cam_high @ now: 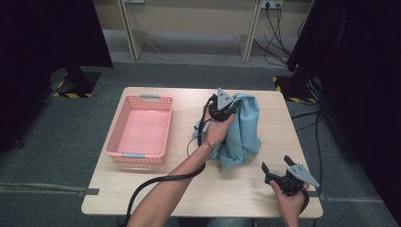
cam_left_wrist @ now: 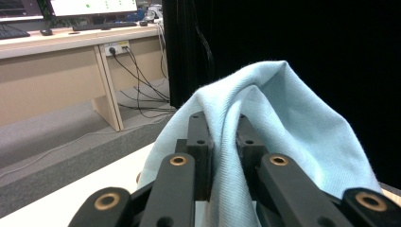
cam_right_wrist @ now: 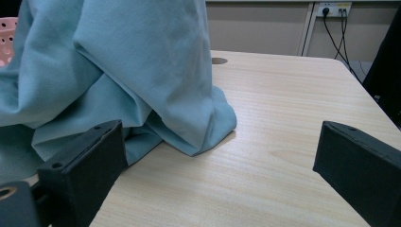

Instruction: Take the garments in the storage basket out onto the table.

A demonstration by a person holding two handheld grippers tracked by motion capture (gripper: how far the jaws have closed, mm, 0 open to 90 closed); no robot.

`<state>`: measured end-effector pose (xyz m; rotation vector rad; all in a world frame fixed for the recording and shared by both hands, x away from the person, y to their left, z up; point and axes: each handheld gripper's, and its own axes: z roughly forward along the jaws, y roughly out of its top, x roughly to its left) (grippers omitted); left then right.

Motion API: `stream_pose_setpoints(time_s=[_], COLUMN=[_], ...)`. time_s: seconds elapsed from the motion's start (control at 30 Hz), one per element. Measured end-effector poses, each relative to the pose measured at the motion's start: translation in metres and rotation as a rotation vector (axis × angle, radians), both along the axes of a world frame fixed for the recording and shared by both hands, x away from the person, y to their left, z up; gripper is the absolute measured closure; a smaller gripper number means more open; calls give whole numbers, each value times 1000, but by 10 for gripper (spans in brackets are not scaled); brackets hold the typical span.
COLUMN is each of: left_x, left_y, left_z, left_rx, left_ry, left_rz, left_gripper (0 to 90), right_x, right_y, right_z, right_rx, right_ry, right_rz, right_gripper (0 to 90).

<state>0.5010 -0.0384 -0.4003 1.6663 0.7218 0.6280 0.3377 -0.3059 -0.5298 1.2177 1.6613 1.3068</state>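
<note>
Between the left gripper (cam_high: 225, 107) jaws, a fold of soft, limp blue cloth (cam_high: 241, 132) sits pinched; right gripper (cam_high: 276, 170) waits wide open, best taking the hem ahead.

Your left tongs (cam_left_wrist: 222, 137) have their tips buried under the fold of the light blue cloth (cam_left_wrist: 283, 123), so you can't see where they meet. In the right gripper view the cloth (cam_right_wrist: 118, 71) runs off the top and left edges, and it covers most of the pink basket (cam_right_wrist: 7, 35) behind it.
</note>
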Motion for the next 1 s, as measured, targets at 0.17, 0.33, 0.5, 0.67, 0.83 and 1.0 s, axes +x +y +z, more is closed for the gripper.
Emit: stream_pose_setpoints(time_s=[0.17, 0.33, 0.5, 0.67, 0.83, 1.0], left_x=[1, 2, 4, 5, 6, 6], left_y=[-1, -1, 0, 0, 2, 4], left_z=[-3, -6, -9, -14, -20, -24], left_rx=[8, 13, 34, 50, 58, 55], left_ry=[8, 18, 38, 69, 89, 97], left_rz=[-1, 1, 8, 5, 5, 5], left_gripper=[794, 792, 785, 762, 741, 711], right_x=[0, 0, 0, 0, 0, 0], right_y=[0, 0, 0, 0, 0, 0], right_z=[0, 0, 0, 0, 0, 0], right_rx=[-1, 3, 2, 4, 1, 0], right_ry=[-1, 2, 2, 2, 1, 1], right_rz=[0, -1, -1, -1, -1, -2], right_gripper=[31, 31, 32, 32, 32, 32])
